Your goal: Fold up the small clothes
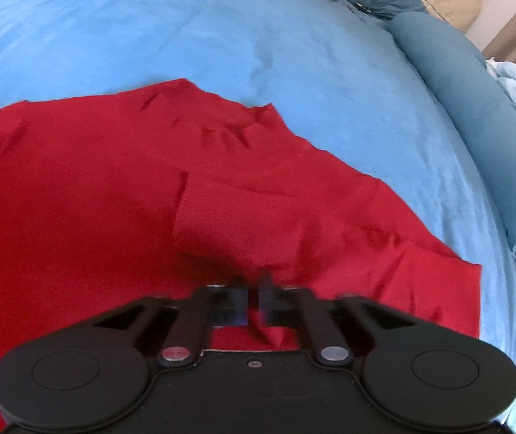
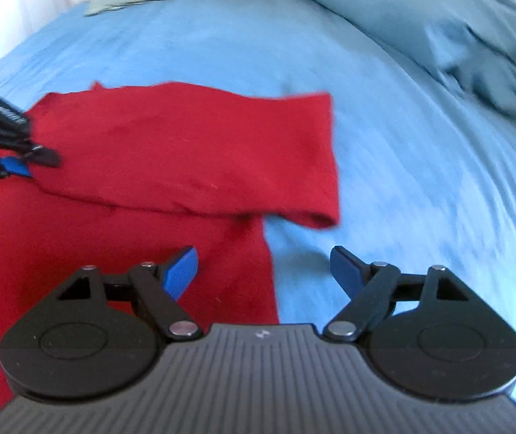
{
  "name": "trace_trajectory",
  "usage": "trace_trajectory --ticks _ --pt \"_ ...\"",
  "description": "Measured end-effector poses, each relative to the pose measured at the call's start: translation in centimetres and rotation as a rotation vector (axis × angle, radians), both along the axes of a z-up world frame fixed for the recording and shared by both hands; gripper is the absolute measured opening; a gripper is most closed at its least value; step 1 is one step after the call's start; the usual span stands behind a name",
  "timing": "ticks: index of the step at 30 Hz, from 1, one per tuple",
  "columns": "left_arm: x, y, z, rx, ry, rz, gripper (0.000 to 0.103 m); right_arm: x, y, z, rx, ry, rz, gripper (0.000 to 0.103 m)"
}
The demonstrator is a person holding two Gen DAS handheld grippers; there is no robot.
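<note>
my left gripper (image 1: 253, 298) is pinched shut on the red garment (image 1: 113, 199) spread on the blue bed (image 1: 149, 29), my right gripper (image 2: 263, 269) gapes empty over its right edge, folded sleeve (image 2: 193, 152) just ahead

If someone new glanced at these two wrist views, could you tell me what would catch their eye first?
The red garment stands out at once, spread on the light blue bedsheet, with one part folded across it in the right wrist view. Next come the grippers: the left gripper is shut with red cloth at its tips, while the right gripper stands wide open over the garment's edge, holding nothing. Darker blue bedding is bunched at the far right.
</note>
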State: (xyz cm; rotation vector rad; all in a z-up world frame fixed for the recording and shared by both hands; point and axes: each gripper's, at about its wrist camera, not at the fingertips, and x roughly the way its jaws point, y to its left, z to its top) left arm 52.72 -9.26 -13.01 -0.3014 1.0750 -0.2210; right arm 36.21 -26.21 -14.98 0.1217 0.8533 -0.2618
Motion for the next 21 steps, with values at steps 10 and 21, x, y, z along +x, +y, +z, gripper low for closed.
trace_trajectory --ticks 10,21 --pt "-2.6 6.8 10.5 0.085 -0.347 0.149 0.004 4.3 -0.1 -0.4 -0.027 -0.018 -0.021 0.099" --pt "-5.9 14.2 4.9 0.101 -0.259 0.187 0.004 5.7 -2.1 -0.6 -0.09 -0.013 -0.073 0.098"
